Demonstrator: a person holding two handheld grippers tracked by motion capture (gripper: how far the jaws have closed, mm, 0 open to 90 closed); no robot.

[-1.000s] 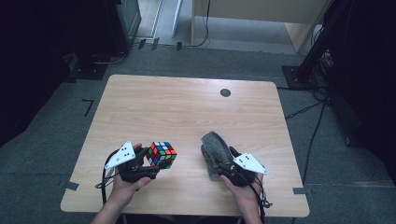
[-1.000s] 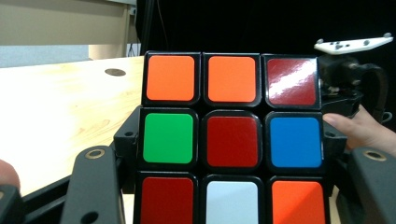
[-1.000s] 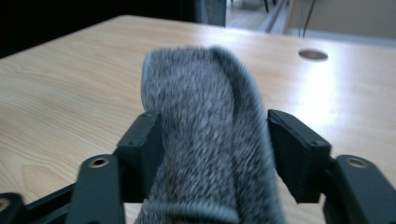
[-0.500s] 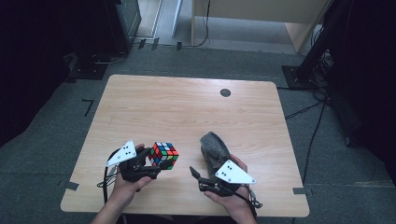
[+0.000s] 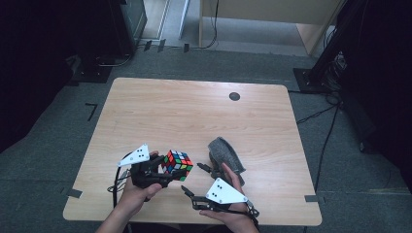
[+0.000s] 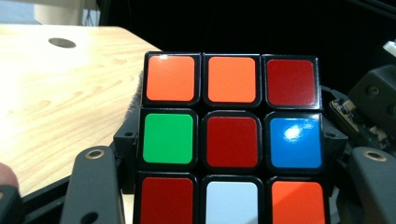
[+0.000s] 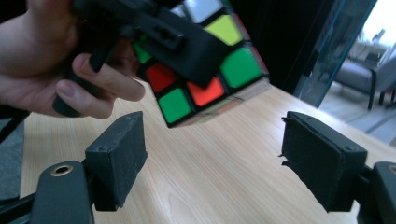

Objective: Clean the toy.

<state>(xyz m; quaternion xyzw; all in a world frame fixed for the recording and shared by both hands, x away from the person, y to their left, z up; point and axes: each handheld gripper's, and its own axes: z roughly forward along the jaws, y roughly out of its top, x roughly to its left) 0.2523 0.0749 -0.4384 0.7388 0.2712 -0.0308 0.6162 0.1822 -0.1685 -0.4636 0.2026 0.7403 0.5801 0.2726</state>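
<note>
A scrambled colour cube (image 5: 177, 165) hangs just above the wooden table (image 5: 194, 111) near its front, with my left gripper (image 5: 163, 171) shut on it. In the left gripper view the cube (image 6: 232, 140) sits between the two jaws, showing orange, red, green, blue and white stickers. My right gripper (image 5: 197, 182) stands open by the front edge, jaws pointing left at the cube. In the right gripper view its pads (image 7: 116, 158) are wide apart with bare table between them, and the cube (image 7: 210, 60) is above them in the other hand (image 7: 51, 65). A grey fabric piece (image 5: 225, 154) lies beside the right hand.
A round black grommet (image 5: 234, 96) sits at the table's back right. The floor around is grey carpet with cables and dark stands (image 5: 320, 68) at the right. The front table edge lies just under both hands.
My right gripper has left the grey fabric piece, dropped toward the front edge and turned left to face the cube. The left gripper with the cube has barely moved.
</note>
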